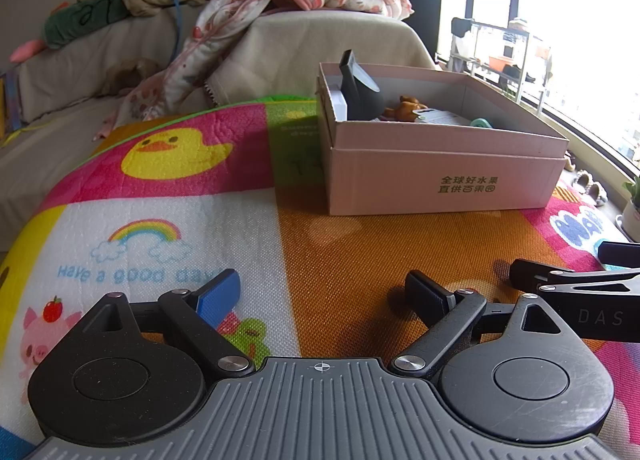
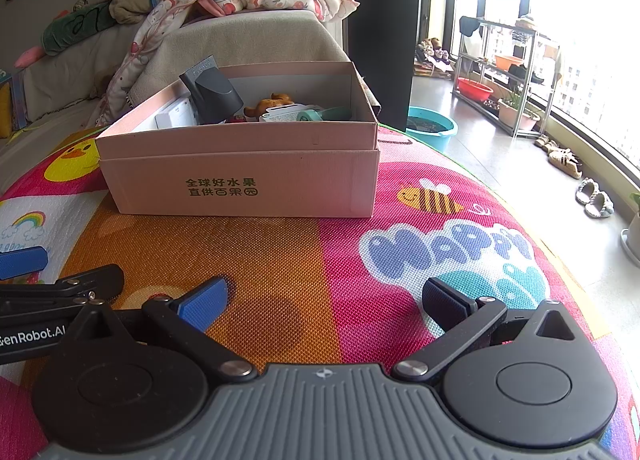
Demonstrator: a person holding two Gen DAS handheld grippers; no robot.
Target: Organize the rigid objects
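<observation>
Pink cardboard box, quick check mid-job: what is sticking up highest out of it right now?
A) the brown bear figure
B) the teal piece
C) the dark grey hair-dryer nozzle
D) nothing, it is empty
C: the dark grey hair-dryer nozzle rises above the rim of the pink cardboard box, while the brown bear figure and the teal piece lie lower inside.

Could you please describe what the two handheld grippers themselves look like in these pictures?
The left gripper and right gripper look alike: a grey ribbed body with a small crosshair mark, two round black discs, black linkage arms with silver pivot pins, and one blue finger pad opposite one black pad. White lettering runs along their sides: "DAS" on one, "GenRobot.AI" on the other. No cables or sleeves show.
</observation>
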